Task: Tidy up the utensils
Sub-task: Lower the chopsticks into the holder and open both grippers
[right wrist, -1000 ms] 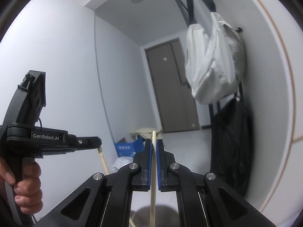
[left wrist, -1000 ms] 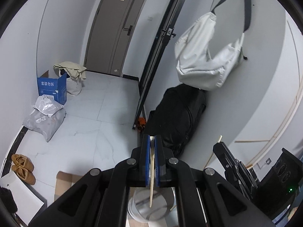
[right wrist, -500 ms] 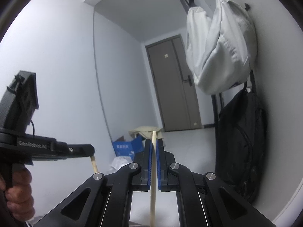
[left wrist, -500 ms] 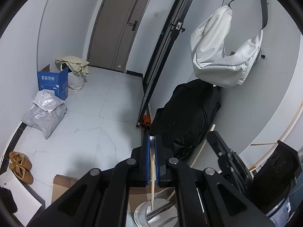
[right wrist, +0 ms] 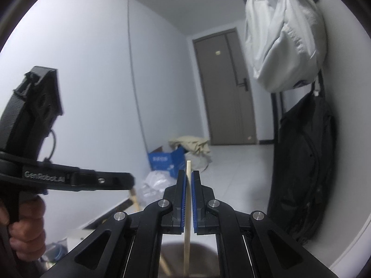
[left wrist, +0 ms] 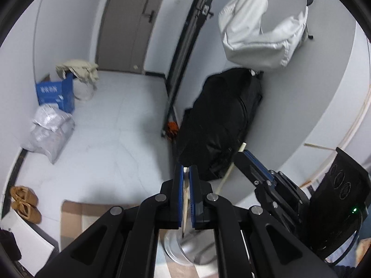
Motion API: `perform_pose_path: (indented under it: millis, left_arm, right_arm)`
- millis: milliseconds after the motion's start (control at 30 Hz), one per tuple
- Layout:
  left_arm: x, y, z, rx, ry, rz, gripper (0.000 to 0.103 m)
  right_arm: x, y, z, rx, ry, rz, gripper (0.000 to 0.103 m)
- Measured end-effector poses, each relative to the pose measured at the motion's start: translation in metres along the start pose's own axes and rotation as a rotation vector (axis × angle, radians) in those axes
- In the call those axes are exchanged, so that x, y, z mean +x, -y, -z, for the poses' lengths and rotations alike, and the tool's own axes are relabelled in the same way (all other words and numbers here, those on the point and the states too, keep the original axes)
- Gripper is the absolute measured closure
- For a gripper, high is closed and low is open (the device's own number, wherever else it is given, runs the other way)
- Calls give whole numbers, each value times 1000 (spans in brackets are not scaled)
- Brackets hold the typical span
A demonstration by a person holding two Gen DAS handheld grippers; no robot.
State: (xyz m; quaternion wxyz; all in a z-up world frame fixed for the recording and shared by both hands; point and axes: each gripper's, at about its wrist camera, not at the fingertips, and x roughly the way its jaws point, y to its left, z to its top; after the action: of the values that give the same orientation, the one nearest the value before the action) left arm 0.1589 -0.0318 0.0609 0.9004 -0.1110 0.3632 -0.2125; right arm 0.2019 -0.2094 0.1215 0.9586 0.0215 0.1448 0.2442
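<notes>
My left gripper [left wrist: 185, 170] is shut on a pale wooden chopstick [left wrist: 185, 199] that hangs down into a round metal holder [left wrist: 185, 250] below it. My right gripper [right wrist: 188, 176] is shut on a second wooden chopstick [right wrist: 187, 220], whose lower end drops toward the holder's dark opening [right wrist: 199, 259]. The right gripper also shows in the left wrist view [left wrist: 259, 173], with its chopstick [left wrist: 228, 172] slanting down. The left gripper shows in the right wrist view [right wrist: 125, 180], held by a hand, with its chopstick [right wrist: 134, 200] below it.
A white bag [left wrist: 262, 37] and a black bag [left wrist: 220, 125] hang on the wall at right. A blue box [left wrist: 55, 95], a grey parcel [left wrist: 48, 129] and brown shoes [left wrist: 23, 203] lie on the tiled floor. A cardboard sheet [left wrist: 78, 217] lies under the holder.
Both grippers stay shut on their chopsticks. The left wrist view has tilted downward and the right gripper has come closer to the left one. The left gripper sits lower in the right wrist view.
</notes>
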Motion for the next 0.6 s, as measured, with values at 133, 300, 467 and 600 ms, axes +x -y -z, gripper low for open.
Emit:
perform_pose_path:
  millis: [133,300,467,600]
  left_arm:
    - [0,-1,2,-9,-55,-3,84]
    - [-28,-12,8,-58,17,-43,51]
    - [-53,-13,14,-91,63,-104,35]
    - [-68,-7,23,-92,102,-155,31]
  right_arm:
    - [-6,-5,3,14,-46,-37,96]
    - [-28,-2,7,55,-70,-7,66]
    - [-57,-4,7,86,-63,29,57]
    - [-80,-18,7,81,-46,32,50]
